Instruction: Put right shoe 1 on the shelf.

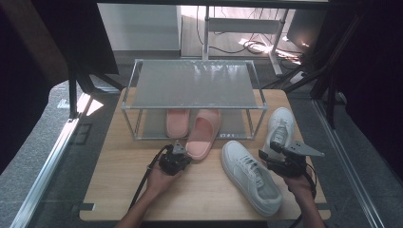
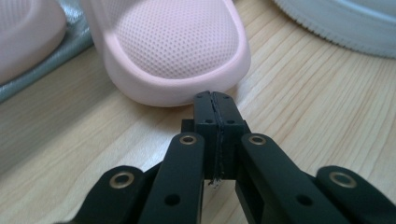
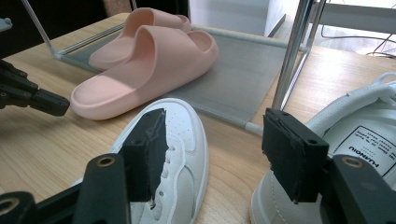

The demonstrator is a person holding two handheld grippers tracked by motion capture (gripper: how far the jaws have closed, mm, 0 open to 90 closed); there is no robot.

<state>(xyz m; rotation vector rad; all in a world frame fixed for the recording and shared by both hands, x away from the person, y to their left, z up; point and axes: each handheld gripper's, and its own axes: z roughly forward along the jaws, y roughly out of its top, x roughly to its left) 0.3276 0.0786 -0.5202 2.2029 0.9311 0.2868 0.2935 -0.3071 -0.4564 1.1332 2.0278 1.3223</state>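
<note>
Two pink slippers lie at the metal shoe rack (image 1: 195,85): one (image 1: 177,122) on its lower shelf, the other (image 1: 203,133) half out on the wooden table. My left gripper (image 1: 178,146) is shut with nothing in it. Its closed tips (image 2: 215,100) sit right at the toe of the nearer slipper (image 2: 173,46); I cannot tell if they touch. One white sneaker (image 1: 252,175) lies at front right, a second (image 1: 280,126) beside the rack. My right gripper (image 1: 268,151) stands open (image 3: 219,149) over the gap between the two sneakers (image 3: 182,154) (image 3: 359,135), gripping nothing.
The rack's top shelf is bare, and a rack post (image 3: 292,51) stands close ahead of the right gripper. Bare wood (image 1: 123,175) lies at the table's front left. Cables and a desk frame (image 1: 247,28) are on the floor behind the table.
</note>
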